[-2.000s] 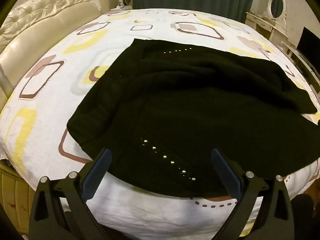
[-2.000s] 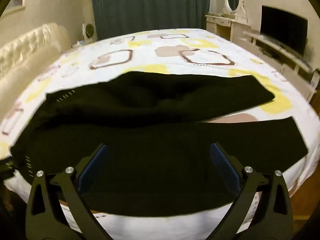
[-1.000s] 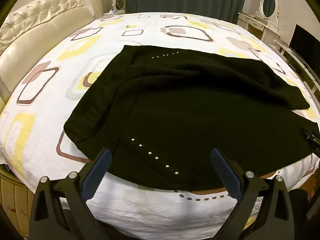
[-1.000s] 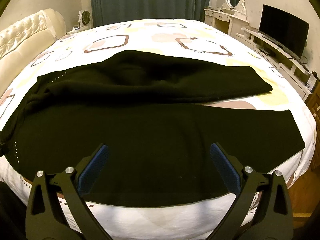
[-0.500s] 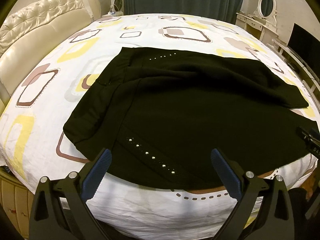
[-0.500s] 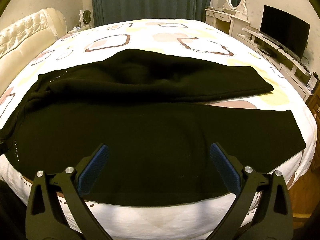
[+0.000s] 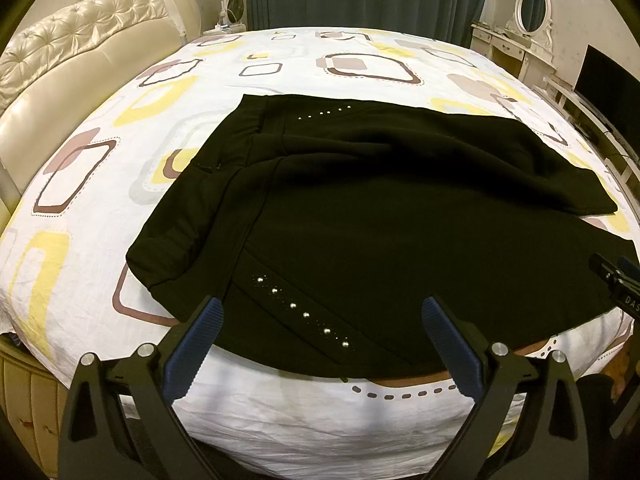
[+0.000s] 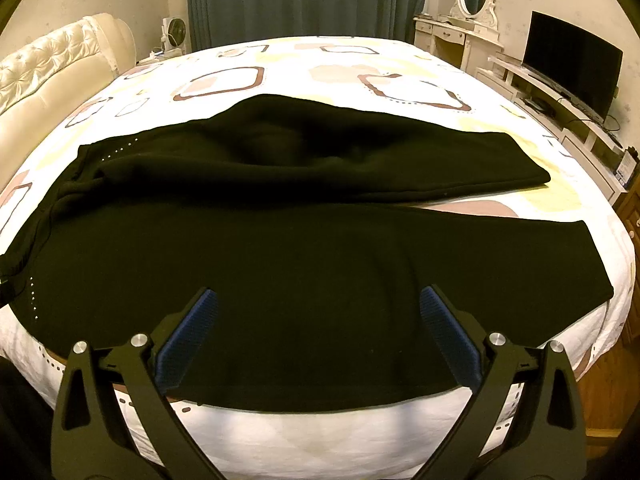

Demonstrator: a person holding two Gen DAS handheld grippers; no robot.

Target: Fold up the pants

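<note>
**Both claws hang wide above the near edge of the unfolded pants**

The black fleece pants with rows of small silver studs (image 7: 400,240) lie spread across the bed with the white sheet patterned in yellow and brown rounded squares (image 7: 132,128), directly ahead of both claws. The left claw (image 7: 318,340) is wide, holding nothing, its blue ribbed pads (image 7: 200,344) apart over the near hem by the waist end; the nearer line of studs runs diagonally between its fingers, and the waistband bunches ahead and to its left. The right claw (image 8: 316,334) is likewise wide and empty, poised over the near trouser leg (image 8: 320,288), whose cuff ends far to its right near the bed's edge. The far leg (image 8: 340,160) lies beyond, angled slightly away, so a wedge of sheet shows between the two cuffs.

The spacing looks deliberate: one claw near the waist, the other partway along the leg, both at the nearest edge, where the cloth overhangs the mattress side a little and a finger can slip under it. No fold appears made yet. The likely first step is pinching that near edge at both points and carrying it over onto the far leg; the thick, limp cloth may sag between the grips.
</note>
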